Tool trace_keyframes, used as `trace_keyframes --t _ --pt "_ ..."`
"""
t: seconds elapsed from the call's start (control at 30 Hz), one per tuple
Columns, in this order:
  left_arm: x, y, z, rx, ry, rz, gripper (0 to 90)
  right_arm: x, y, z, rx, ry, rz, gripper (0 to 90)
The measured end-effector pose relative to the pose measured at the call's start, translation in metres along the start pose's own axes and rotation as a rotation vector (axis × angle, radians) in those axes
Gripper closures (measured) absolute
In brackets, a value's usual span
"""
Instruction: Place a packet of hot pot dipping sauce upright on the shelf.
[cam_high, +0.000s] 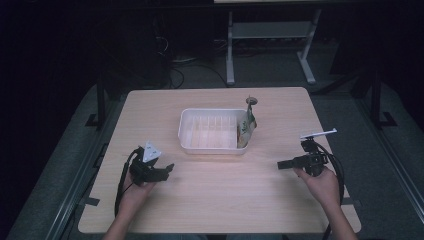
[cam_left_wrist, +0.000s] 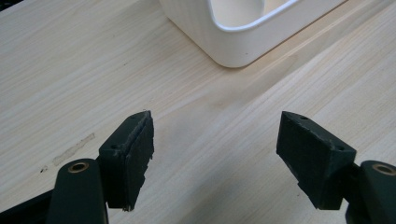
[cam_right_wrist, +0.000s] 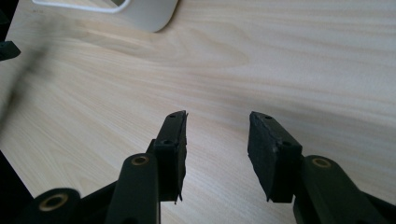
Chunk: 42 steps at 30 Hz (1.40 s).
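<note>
White bin (cam_high: 207, 131) holding a packet (cam_high: 246, 128) sits between both claws.

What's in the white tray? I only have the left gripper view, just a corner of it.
Observer: In the high view the white tray is mostly bare; one green and white packet leans upright against its right end wall.
Operator: Right gripper holding anything?
Observer: No. The right gripper has its jaws apart with only bare table between them.
Operator: Where is it relative to the tray?
Observer: In the high view the right gripper sits right of the tray and nearer the person, pointing left toward the middle of the table.
</note>
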<state>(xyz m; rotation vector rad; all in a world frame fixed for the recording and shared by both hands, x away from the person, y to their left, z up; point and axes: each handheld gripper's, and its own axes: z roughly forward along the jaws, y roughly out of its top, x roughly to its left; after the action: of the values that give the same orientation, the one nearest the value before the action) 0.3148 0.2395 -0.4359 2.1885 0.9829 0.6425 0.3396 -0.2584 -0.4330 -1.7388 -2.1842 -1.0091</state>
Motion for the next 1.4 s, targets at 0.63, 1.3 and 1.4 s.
trace_keyframes --t 0.63,1.3,1.4 --pt "-0.003 0.0 0.001 -0.002 -0.001 0.008 26.9 -0.004 -0.029 0.003 -0.024 0.013 -0.009 55.3" --pt "-0.004 0.0 0.002 -0.003 -0.009 0.011 26.7 0.005 -0.053 0.005 -0.055 0.0 -0.059 51.1" --pt "-0.004 0.001 0.001 -0.006 -0.011 0.013 26.7 0.009 -0.057 0.003 -0.062 -0.01 -0.078 50.5"
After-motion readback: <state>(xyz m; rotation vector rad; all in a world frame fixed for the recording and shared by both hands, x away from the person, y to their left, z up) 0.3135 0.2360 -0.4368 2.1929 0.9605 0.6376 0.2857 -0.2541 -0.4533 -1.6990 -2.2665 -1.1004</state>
